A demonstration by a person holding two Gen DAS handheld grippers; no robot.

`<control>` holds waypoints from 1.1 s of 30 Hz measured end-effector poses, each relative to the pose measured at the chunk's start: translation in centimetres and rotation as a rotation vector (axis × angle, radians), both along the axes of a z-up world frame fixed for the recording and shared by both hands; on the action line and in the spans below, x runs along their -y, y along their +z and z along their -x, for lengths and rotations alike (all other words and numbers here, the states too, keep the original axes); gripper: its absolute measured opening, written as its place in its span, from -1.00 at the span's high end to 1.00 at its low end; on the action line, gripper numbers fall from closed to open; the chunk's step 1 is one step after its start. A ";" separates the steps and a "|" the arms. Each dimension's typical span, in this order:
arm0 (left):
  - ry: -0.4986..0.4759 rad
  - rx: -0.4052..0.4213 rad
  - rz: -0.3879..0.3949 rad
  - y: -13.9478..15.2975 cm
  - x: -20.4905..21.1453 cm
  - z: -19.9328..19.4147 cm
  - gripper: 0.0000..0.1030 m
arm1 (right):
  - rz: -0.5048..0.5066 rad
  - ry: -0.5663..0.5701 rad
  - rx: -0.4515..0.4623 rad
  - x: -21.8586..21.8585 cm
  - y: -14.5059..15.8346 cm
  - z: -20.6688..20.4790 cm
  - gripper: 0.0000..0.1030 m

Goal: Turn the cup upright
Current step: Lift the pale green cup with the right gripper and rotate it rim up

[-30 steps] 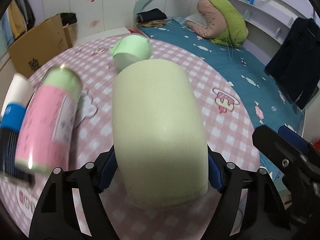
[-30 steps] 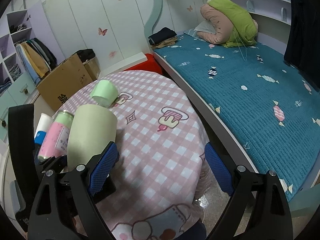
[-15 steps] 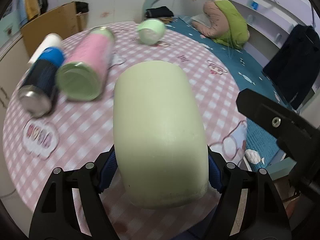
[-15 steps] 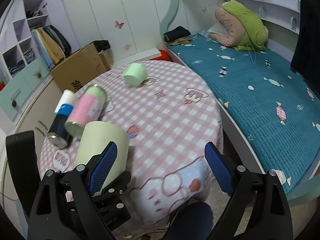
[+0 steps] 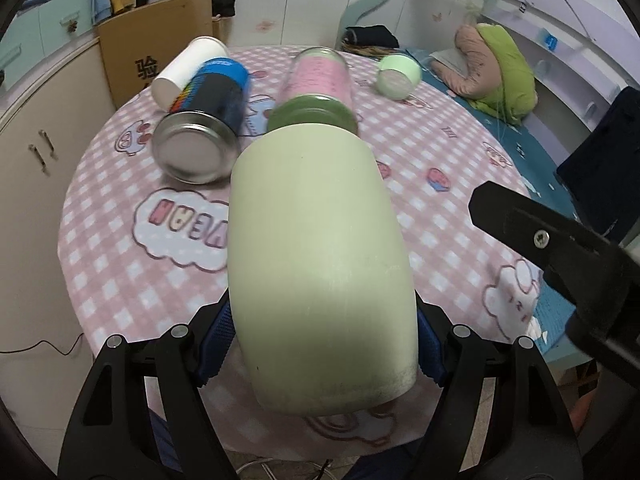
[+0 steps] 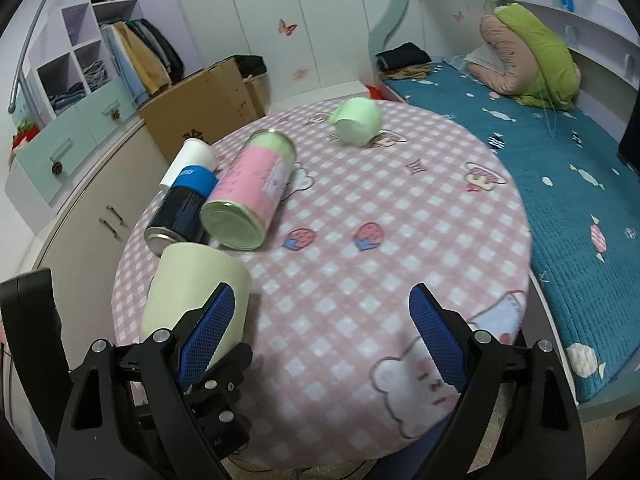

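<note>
My left gripper (image 5: 320, 340) is shut on a pale green cup (image 5: 316, 248). The cup is held above the near edge of the round pink checked table (image 5: 120, 256), its length pointing away from the camera. It also shows in the right wrist view (image 6: 192, 296), low at the left, with the left gripper under it. My right gripper (image 6: 320, 332) is open and empty above the table's near edge, to the right of the cup. A second, smaller green cup (image 6: 358, 120) lies on its side at the far side of the table.
A pink can (image 6: 248, 184), a dark blue can (image 6: 180, 208) and a white cup (image 6: 188, 160) lie on their sides at the table's left. A bed (image 6: 560, 184) runs along the right. A cardboard box (image 6: 200, 108) and cabinets stand at the left.
Both grippers have pulled back and up from the table. The left one has tilted with the cup, so the cans now appear end-on behind it.
</note>
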State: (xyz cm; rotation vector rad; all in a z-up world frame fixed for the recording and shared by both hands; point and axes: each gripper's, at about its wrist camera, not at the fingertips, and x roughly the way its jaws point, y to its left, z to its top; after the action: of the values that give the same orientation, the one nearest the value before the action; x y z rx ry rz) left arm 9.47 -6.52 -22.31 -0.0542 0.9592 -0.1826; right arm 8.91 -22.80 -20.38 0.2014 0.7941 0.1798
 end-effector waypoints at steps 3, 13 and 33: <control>-0.009 -0.007 0.012 -0.1 -0.5 -0.2 -0.50 | 0.005 0.007 -0.010 -0.7 -0.2 -0.5 -0.67; -0.009 0.037 0.019 1.2 -2.2 0.5 -0.77 | 0.024 0.011 -0.006 -2.0 0.4 -0.6 -0.67; 0.103 0.122 0.038 4.4 -12.5 1.1 -0.78 | -0.082 0.147 -0.125 -8.3 -0.1 -3.1 -0.66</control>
State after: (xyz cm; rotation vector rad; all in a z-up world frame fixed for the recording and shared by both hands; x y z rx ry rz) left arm 8.41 5.98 -17.89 -0.1253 0.8291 -0.1078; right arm 12.01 -14.49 -20.47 0.2333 0.9273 0.3411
